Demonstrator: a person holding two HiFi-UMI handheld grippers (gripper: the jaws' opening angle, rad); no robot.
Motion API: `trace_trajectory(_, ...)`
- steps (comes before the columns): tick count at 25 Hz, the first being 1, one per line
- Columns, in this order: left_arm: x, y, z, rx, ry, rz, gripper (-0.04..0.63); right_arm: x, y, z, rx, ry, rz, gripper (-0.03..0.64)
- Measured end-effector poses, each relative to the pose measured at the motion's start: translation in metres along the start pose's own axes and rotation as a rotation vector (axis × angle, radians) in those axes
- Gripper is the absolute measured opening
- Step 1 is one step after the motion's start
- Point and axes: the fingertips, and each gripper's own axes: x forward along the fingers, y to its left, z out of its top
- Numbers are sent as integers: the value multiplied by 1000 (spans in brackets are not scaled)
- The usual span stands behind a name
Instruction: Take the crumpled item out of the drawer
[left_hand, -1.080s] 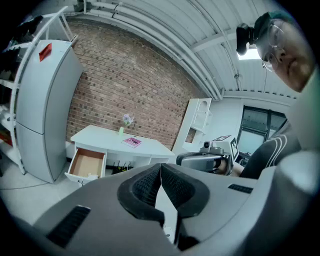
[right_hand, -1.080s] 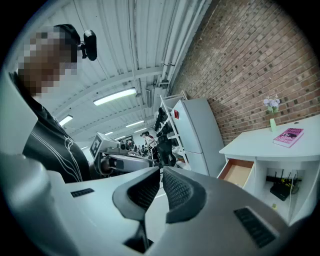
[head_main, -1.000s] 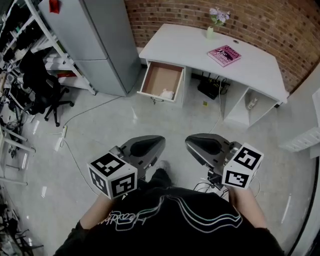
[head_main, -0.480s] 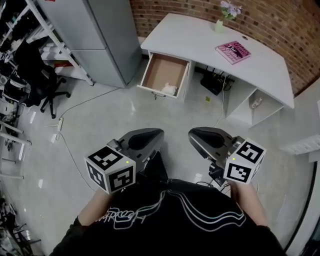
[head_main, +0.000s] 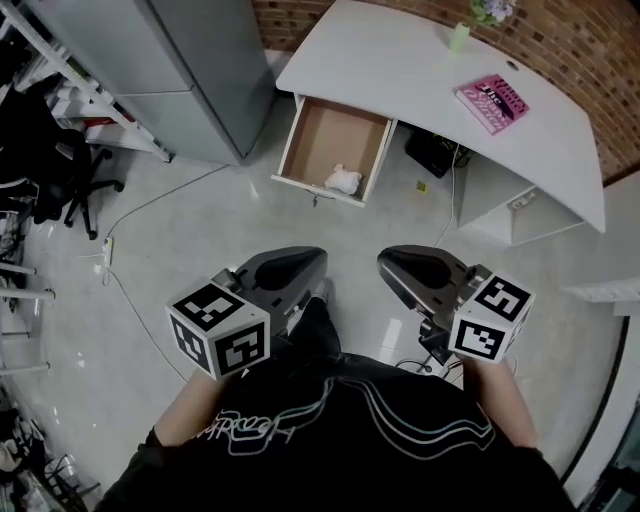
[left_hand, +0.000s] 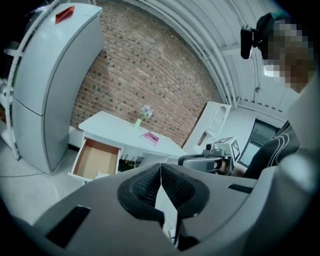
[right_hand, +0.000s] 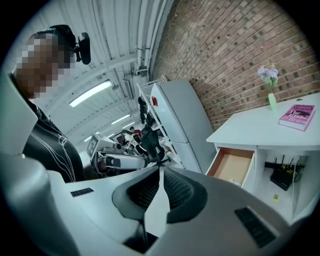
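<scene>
Brick-backed white desk (head_main: 400, 70) at the frame's top has drawn nearer, so the approach looks under way, left gripper (head_main: 300, 268) and right gripper (head_main: 405, 268) both closed and empty at lower centre, crumpled item (head_main: 343, 180) lying in the open drawer (head_main: 320, 135), upper centre.

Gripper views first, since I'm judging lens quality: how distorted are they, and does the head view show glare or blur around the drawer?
Left gripper view: strong fisheye, the brick wall bows and the corners go black. Right gripper view: the same bending shows in the ceiling pipes. Head view: the drawer and crumpled item are sharp, with only pale sheen on the floor.
</scene>
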Motion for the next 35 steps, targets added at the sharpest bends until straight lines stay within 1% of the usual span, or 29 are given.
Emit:
trace_trajectory(3, 16, 57, 19, -17, 23, -14, 23, 43, -40, 15, 33, 13, -33, 54)
trace_trajectory(6, 39, 115, 32, -17, 44, -25, 23, 85, -85, 24, 60, 36, -62, 55)
trace_trajectory(10, 68, 185, 37, -42, 75, -48, 23, 135, -142, 32, 45, 75, -117, 55)
trace_trajectory(13, 86, 225, 35, -45, 91, -65, 23, 166, -182, 25, 22, 135, -156, 57)
trace_trajectory(17, 110, 265, 20, -55, 112, -63, 23, 200, -233, -2, 13, 232, -179, 59)
trace_trajectory(18, 115, 274, 17, -62, 114, -57, 23, 207, -248, -9, 16, 252, -197, 76)
trace_trajectory(19, 121, 282, 15, -69, 115, -49, 23, 213, -263, -16, 17, 273, -216, 134)
trace_trajectory(20, 126, 290, 14, -77, 115, -41, 23, 219, -278, -23, 13, 297, -233, 166)
trace_trajectory(23, 142, 315, 9, -101, 114, -14, 23, 241, -315, -43, -14, 368, -256, 174)
trace_trajectory(26, 157, 340, 2, -138, 116, 11, 23, 267, -350, -62, -75, 458, -263, 200)
trace_trajectory(30, 172, 369, -9, -198, 133, 43, 23, 300, -391, -98, -148, 623, -241, 212)
trace_trajectory(33, 179, 391, -13, -234, 135, 67, 23, 322, -417, -126, -159, 736, -217, 222)
trace_trajectory(35, 181, 405, -15, -266, 134, 88, 23, 334, -434, -142, -163, 795, -217, 225)
